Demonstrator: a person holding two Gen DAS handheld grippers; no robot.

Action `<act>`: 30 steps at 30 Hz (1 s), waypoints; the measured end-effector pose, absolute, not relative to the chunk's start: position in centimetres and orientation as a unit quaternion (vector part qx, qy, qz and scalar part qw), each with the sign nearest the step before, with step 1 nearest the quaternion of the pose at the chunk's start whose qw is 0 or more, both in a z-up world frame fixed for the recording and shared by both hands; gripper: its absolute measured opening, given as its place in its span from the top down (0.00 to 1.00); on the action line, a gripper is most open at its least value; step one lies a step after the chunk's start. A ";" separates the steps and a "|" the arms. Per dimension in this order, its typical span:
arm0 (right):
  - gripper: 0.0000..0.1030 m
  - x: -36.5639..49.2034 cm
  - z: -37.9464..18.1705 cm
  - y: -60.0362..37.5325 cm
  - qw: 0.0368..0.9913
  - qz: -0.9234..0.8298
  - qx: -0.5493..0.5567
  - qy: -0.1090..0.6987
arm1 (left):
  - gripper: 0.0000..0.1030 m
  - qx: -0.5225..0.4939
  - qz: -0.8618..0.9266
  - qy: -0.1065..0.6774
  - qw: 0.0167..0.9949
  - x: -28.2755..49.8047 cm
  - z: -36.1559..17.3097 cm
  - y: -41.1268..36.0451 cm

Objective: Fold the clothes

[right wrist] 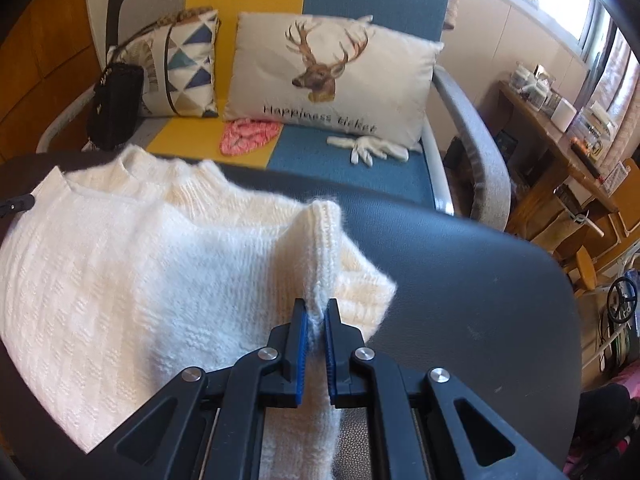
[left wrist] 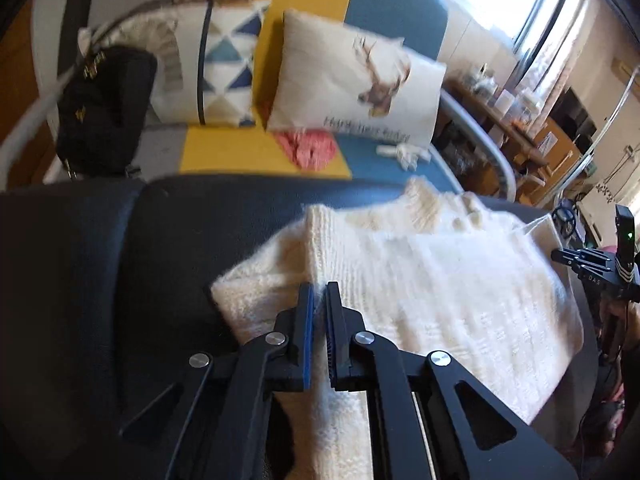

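Note:
A cream knitted sweater (left wrist: 432,280) lies spread on a dark padded surface (left wrist: 120,260), collar toward the sofa. My left gripper (left wrist: 319,292) is shut on the sweater's left edge, a ribbed fold rising just beyond its blue pads. In the right wrist view the same sweater (right wrist: 120,280) fills the left half. My right gripper (right wrist: 316,308) is shut on a ribbed fold at the sweater's right edge, and that fold stands up from the surface (right wrist: 460,280). The other gripper (left wrist: 600,268) shows at the far right of the left wrist view.
Behind the surface stands a yellow and blue sofa (right wrist: 348,152) with a deer cushion (right wrist: 332,76), a triangle-pattern cushion (right wrist: 184,68), a black bag (right wrist: 114,104), a pink knitted piece (right wrist: 248,136) and white gloves (right wrist: 368,148). A cluttered wooden desk (right wrist: 560,128) is at the right.

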State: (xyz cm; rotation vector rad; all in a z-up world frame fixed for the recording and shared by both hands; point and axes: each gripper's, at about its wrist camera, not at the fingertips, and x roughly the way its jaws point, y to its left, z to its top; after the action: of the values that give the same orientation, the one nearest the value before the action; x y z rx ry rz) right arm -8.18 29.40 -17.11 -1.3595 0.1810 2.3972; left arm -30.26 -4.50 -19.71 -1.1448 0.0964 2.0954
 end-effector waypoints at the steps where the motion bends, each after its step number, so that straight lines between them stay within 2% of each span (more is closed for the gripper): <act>1: 0.94 -8.1 -16.4 29.5 0.189 0.858 -0.473 0.067 | 0.96 -0.432 0.823 0.027 0.367 -30.1 -18.8 -5.0; 5: 0.94 -8.1 -14.2 30.9 0.192 0.875 -0.434 0.093 | 0.96 -0.404 0.841 0.003 0.360 -30.3 -16.9 -5.7; 10: 0.94 -9.8 -19.4 33.0 0.199 0.839 -0.485 0.145 | 0.94 -0.467 0.828 0.068 0.303 -32.2 -21.8 -3.2; 11: 0.94 -10.1 -20.6 33.4 0.200 0.831 -0.495 0.156 | 0.91 -0.482 0.821 0.066 0.299 -32.5 -22.7 -3.0; 13: 0.92 -9.5 -21.0 34.0 0.199 0.836 -0.479 0.180 | 0.90 -0.482 0.826 0.046 0.290 -32.4 -22.4 -3.6; 15: 0.83 -8.5 -20.0 34.5 0.208 0.840 -0.460 0.200 | 0.88 -0.475 0.836 0.035 0.273 -32.2 -21.4 -4.3; 19: 0.81 -7.5 -19.1 32.9 0.195 0.852 -0.451 0.179 | 0.88 -0.410 0.876 0.051 0.247 -29.4 -18.3 -6.0; 21: 0.81 -7.1 -18.9 31.7 0.184 0.858 -0.452 0.162 | 0.87 -0.395 0.875 0.034 0.277 -27.5 -17.5 -6.6; 24: 0.82 -6.5 -18.8 30.0 0.167 0.865 -0.454 0.137 | 0.87 -0.423 0.851 0.063 0.304 -24.7 -19.8 -5.7; 27: 0.82 -5.9 -22.1 29.1 0.187 0.856 -0.470 0.105 | 0.87 -0.424 0.847 0.116 0.298 -22.4 -22.5 -5.0; 30: 0.82 -5.5 -20.4 31.0 0.177 0.852 -0.464 0.169 | 0.87 -0.422 0.850 0.097 0.299 -22.1 -21.2 -5.6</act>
State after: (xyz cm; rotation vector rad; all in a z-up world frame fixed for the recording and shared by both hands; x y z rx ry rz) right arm -5.51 30.99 -20.44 -1.3133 0.4781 2.4108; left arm -22.14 -5.63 -21.24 -1.1208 0.2587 2.2584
